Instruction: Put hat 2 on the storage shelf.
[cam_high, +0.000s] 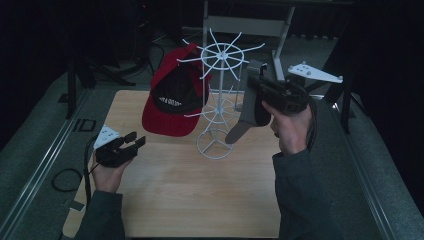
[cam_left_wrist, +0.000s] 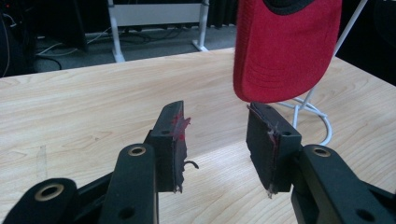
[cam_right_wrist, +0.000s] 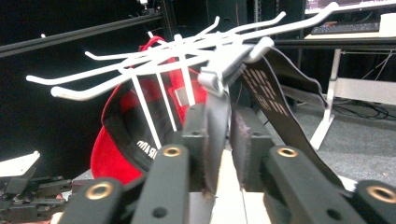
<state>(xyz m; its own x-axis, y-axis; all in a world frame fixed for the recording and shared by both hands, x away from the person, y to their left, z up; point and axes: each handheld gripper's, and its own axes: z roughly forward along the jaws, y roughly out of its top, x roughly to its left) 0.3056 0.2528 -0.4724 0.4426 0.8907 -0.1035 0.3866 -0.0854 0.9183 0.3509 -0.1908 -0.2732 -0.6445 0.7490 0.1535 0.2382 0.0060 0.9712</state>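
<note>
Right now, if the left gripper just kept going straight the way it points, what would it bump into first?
Probably the red cap's brim, hanging just above and ahead of the left gripper. A slightly lower path would pass under it and meet the white rack's base. Depth is hard to judge.

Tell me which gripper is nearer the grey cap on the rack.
Right. The right gripper has the grey cap between its fingers at the rack; the left gripper sits apart, low near the table.

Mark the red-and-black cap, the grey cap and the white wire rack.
red-and-black cap (cam_high: 170, 122), high view, on its red brim.
grey cap (cam_high: 245, 127), high view, on its hanging brim.
white wire rack (cam_high: 215, 148), high view, on its round base ring.
</note>
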